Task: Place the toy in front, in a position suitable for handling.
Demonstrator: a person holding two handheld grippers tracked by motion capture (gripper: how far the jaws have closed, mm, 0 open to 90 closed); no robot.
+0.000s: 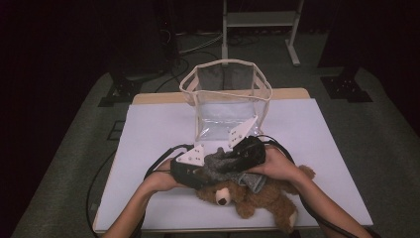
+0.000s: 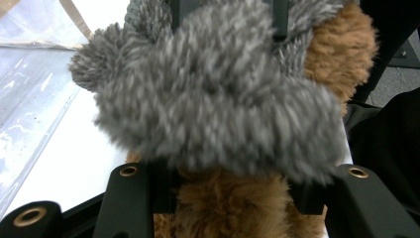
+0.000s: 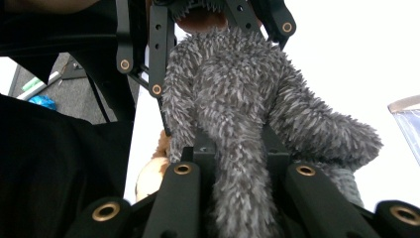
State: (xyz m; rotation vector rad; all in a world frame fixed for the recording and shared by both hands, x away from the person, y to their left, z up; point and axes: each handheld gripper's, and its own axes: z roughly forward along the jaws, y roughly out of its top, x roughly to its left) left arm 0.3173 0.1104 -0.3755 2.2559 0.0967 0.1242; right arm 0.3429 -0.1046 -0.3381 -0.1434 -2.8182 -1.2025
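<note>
A: Grey fuzzy knit, the garment, sits at lower centre of the high view, bunched over the brown teddy bear, which lies on its back on the white desk.

B: And the bear's head?

A: Lower centre, muzzle toward the bottom edge; the legs run to the lower right. The grey garment covers the middle of the left gripper view, with brown fur of the bear at upper right and again at the bottom between the black jaws.

B: State of the left tool?

A: Its jaws stand partly apart, one on each side of the fur and the grey knit. They are pressed into that bundle, so it has hold of the bear with the garment over it.

B: The right tool?

A: Just right of centre in the high view, lying over the grey knit. In the right gripper view a strip of the garment runs up between its jaws and is pinched there; the jaws are as close as the cloth lets them come. The left tool shows at the top of that view, gripping the far end of the same cloth.

B: Anything behind?

A: A clear plastic bag with a cream trim, standing open at upper centre of the high view, just beyond both tools. Its clear wall shows at the left of the left gripper view.
</note>
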